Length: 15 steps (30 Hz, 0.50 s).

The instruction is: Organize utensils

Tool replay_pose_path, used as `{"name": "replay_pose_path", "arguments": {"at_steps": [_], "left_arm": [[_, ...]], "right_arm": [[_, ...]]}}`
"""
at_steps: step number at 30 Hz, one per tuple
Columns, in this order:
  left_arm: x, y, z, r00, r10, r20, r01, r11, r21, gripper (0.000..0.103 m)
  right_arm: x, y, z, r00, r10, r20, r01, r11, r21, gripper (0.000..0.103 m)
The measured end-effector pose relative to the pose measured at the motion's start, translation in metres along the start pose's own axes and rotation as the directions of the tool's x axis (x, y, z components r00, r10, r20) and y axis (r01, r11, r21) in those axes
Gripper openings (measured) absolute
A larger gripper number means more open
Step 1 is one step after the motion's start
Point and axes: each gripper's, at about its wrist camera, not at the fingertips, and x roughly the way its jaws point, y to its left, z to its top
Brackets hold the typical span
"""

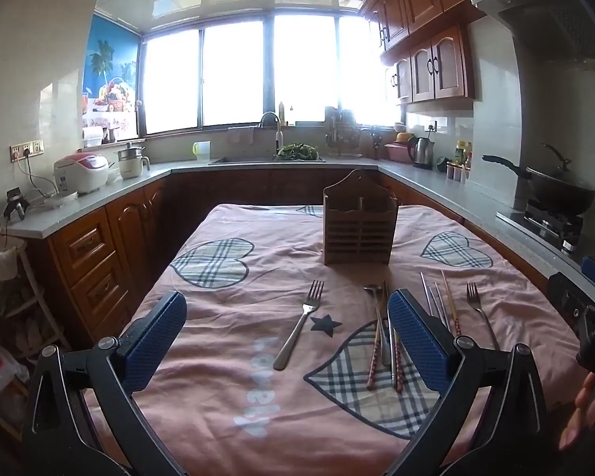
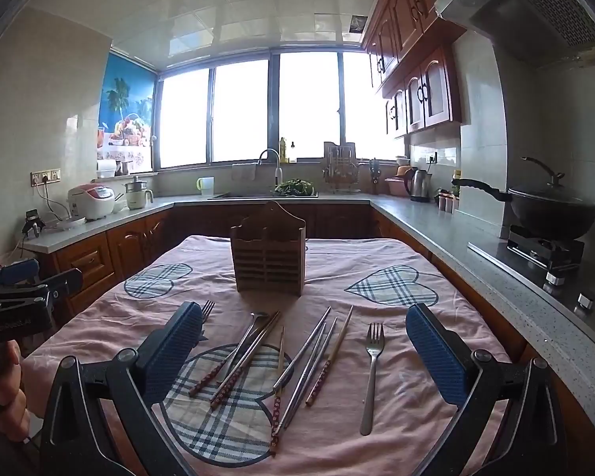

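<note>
A wooden utensil holder (image 1: pixel 360 225) stands upright at the far middle of the pink cloth table (image 1: pixel 234 277); it also shows in the right wrist view (image 2: pixel 269 254). A fork (image 1: pixel 300 325) lies between my left gripper's pads. A spoon and chopsticks (image 1: pixel 381 337) lie by its right pad. In the right wrist view a second fork (image 2: pixel 372 373) and several metal and wooden chopsticks (image 2: pixel 309 361) lie between the pads, with a spoon (image 2: pixel 245 337) to their left. My left gripper (image 1: pixel 287 317) is open and empty. My right gripper (image 2: pixel 304 333) is open and empty.
Kitchen counters (image 2: pixel 448 234) run along the left, back and right. A wok on a stove (image 2: pixel 551 210) stands at the right. A rice cooker (image 1: pixel 81 170) and a kettle (image 1: pixel 421 151) stand on the counters. The table cloth (image 2: pixel 377 254) hangs over the edges.
</note>
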Motion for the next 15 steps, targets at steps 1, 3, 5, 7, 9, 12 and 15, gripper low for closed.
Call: {"name": "replay_pose_path", "arguments": {"at_steps": [1,3,5,7,9,12,15], "left_arm": [[-0.0002,0.0002,-0.0001,1.000,0.002,0.000,-0.002,1.000,0.000,0.103],[0.0000,0.0000,-0.0001,1.000,0.001,-0.001,-0.001,1.000,0.001,0.103],[0.0002,-0.0001,-0.0001,1.000,0.001,-0.004,-0.001,1.000,0.001,0.103],[0.0001,0.0002,-0.0003,1.000,0.001,-0.004,-0.001,1.000,0.002,0.103],[0.0002,0.0003,-0.0001,1.000,0.002,-0.004,-0.002,1.000,0.002,0.103],[0.0004,-0.0001,-0.0002,1.000,0.002,-0.005,-0.002,1.000,0.003,0.103],[0.0013,0.0005,-0.0004,1.000,0.004,-0.010,-0.004,1.000,0.001,0.103]], "right_arm": [[0.0001,0.0000,-0.0007,1.000,0.001,0.000,-0.001,1.000,0.001,0.103],[0.0001,-0.0009,-0.0003,1.000,0.005,-0.001,-0.005,1.000,0.003,0.103],[-0.0001,-0.0013,-0.0002,1.000,0.005,0.000,-0.005,1.000,0.003,0.103],[-0.0001,-0.0009,0.0001,1.000,0.005,0.002,-0.005,1.000,0.003,0.103],[-0.0002,-0.0006,0.0000,1.000,0.005,0.003,-0.005,1.000,0.003,0.103],[-0.0009,-0.0007,0.0003,1.000,0.007,0.006,-0.007,1.000,0.005,0.103],[-0.0019,-0.0011,0.0013,1.000,0.010,0.009,-0.010,1.000,0.006,0.103]]}}
